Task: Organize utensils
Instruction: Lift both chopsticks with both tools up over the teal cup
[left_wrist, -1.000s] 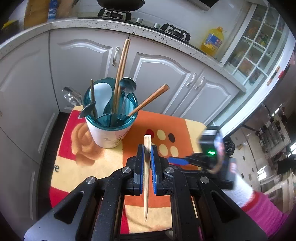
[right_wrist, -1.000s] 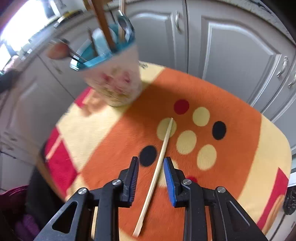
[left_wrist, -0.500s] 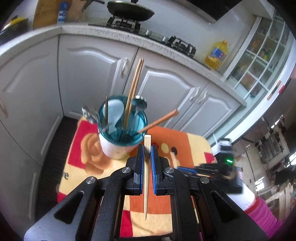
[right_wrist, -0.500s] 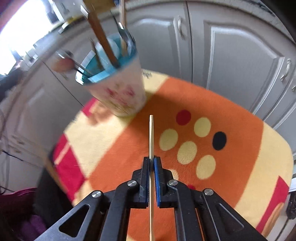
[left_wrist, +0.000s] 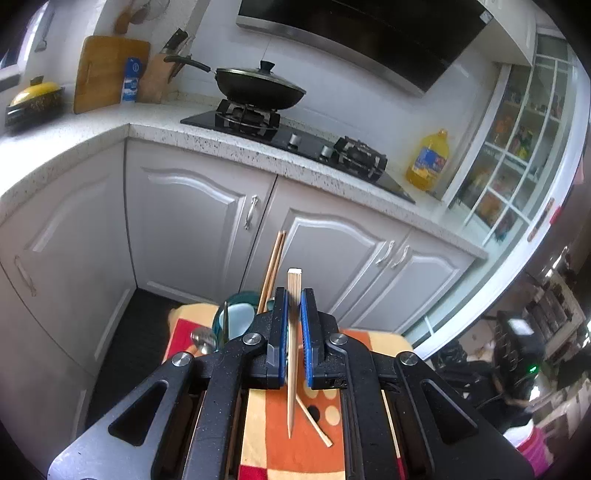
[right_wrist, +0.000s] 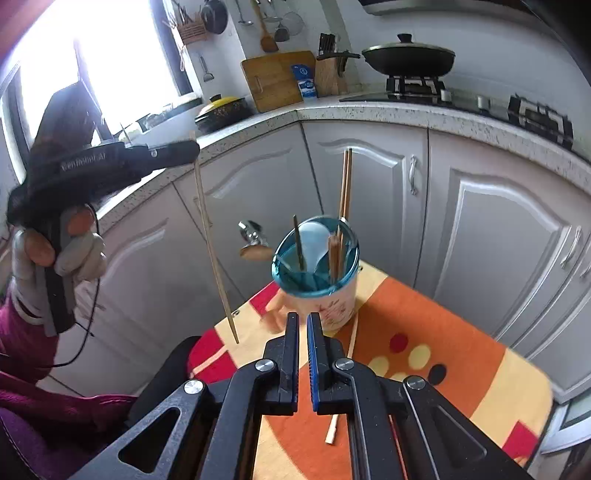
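The left gripper (left_wrist: 294, 325) is held high above the table and its blue pads (left_wrist: 282, 328) are pressed on a pale chopstick (left_wrist: 293, 350), which hangs almost upright with the thin tip down. From the right wrist view the same chopstick (right_wrist: 212, 240) is seen in the air, to the left of the utensil cup (right_wrist: 317, 275) and well apart from it, tip over the table edge. The gloved left hand (right_wrist: 59, 251) grips the handle of that tool.

The right gripper (right_wrist: 303, 354) has its jaws nearly together with only a thin gap, and nothing is between them. A second pale chopstick (right_wrist: 345, 376) lies flat on the orange patterned cloth (right_wrist: 461, 350), partly hidden behind the right finger (right_wrist: 317, 354), its far end near the foot of the cup.

The cup has a teal rim and stands on the cloth near the far corner. Inside are two long brown chopsticks (right_wrist: 345, 184) standing upright, a white spoon (right_wrist: 314, 240), and metal spoons leaning out to the left (right_wrist: 251, 230). White cabinet doors (right_wrist: 498, 229) are behind
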